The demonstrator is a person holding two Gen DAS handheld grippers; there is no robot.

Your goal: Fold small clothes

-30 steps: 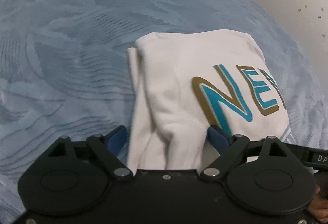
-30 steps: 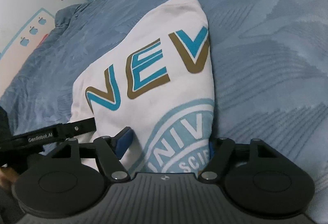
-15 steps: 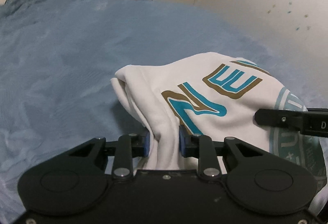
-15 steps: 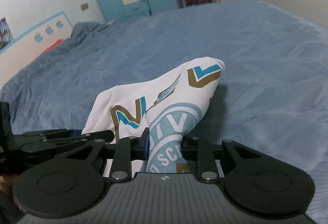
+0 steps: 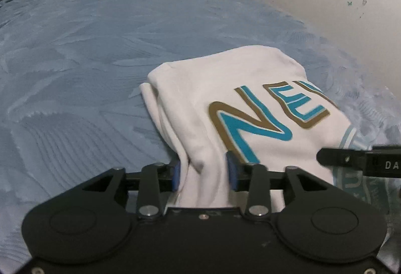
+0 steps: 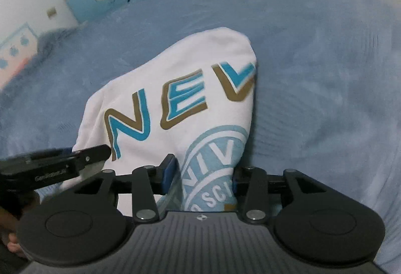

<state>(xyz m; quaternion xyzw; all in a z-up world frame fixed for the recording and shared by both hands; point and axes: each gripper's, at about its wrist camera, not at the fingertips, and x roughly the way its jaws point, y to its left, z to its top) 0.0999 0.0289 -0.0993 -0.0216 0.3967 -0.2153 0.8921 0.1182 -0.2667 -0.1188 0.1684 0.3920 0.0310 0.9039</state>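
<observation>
Left gripper (image 5: 203, 172): jaws parted to a medium gap, near edge of the shirt (image 5: 225, 88) bunched between the pads, not visibly pinched. Shirt lies on the blue bed (image 5: 87, 60), already folded to a compact packet, print up, loose layers on its left side. Right gripper (image 6: 200, 175): same, jaws apart, the shirt's near right corner between them, round logo there. Judgement: fold mostly done; the hem looks let go or nearly so. Left: withdraw, tidy the left edge, maybe one more fold.
</observation>
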